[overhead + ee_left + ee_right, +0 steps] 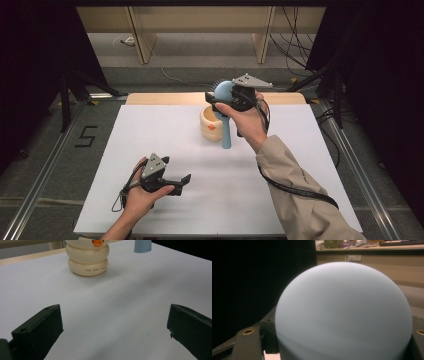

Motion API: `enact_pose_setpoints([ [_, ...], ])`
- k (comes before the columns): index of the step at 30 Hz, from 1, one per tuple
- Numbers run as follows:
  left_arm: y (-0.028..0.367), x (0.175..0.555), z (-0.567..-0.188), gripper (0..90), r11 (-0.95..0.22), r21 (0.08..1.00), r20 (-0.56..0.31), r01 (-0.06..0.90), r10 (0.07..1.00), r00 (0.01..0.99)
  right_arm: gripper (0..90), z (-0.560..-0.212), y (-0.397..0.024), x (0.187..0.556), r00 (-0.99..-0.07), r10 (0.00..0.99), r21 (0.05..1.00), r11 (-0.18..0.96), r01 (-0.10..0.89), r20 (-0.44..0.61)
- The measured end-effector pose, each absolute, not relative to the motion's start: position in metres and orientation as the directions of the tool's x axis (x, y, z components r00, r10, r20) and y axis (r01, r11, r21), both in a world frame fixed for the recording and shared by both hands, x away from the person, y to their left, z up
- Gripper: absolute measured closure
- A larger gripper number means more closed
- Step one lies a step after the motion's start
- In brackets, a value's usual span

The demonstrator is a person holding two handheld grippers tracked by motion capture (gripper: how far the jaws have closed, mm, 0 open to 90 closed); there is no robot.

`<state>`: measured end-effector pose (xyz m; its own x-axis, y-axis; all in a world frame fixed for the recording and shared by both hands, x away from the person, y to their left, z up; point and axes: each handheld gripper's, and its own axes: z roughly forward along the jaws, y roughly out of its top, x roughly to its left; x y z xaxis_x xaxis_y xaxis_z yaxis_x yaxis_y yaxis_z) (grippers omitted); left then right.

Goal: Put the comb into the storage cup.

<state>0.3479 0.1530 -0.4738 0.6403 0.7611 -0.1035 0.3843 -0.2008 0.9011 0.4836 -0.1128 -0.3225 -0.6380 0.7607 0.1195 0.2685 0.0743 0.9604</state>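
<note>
The right gripper (216, 96) clamped the blue brush (224, 100) by its head at twelve o'clock on the tabletop (280, 200), just beside the cream cup (211, 125), and a tilt could topple the cup, while the left gripper (181, 182) waited wide open and empty at seven o'clock.

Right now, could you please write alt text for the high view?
The right tool holds a light blue hairbrush upright beside a cream ringed cup on the white table. The left tool rests open near the front edge, holding nothing.
</note>
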Motion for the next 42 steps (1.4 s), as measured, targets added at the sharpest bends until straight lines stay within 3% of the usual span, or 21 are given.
enact_pose_setpoints([
  [42,0.1520,0.3488,-0.4736,0.0,-0.194,0.904,-0.106,0.382,0.764,0.637,24.5,-0.3141,-0.1151,0.4935,-0.619,0.779,0.977,0.040,0.208,0.100],
])
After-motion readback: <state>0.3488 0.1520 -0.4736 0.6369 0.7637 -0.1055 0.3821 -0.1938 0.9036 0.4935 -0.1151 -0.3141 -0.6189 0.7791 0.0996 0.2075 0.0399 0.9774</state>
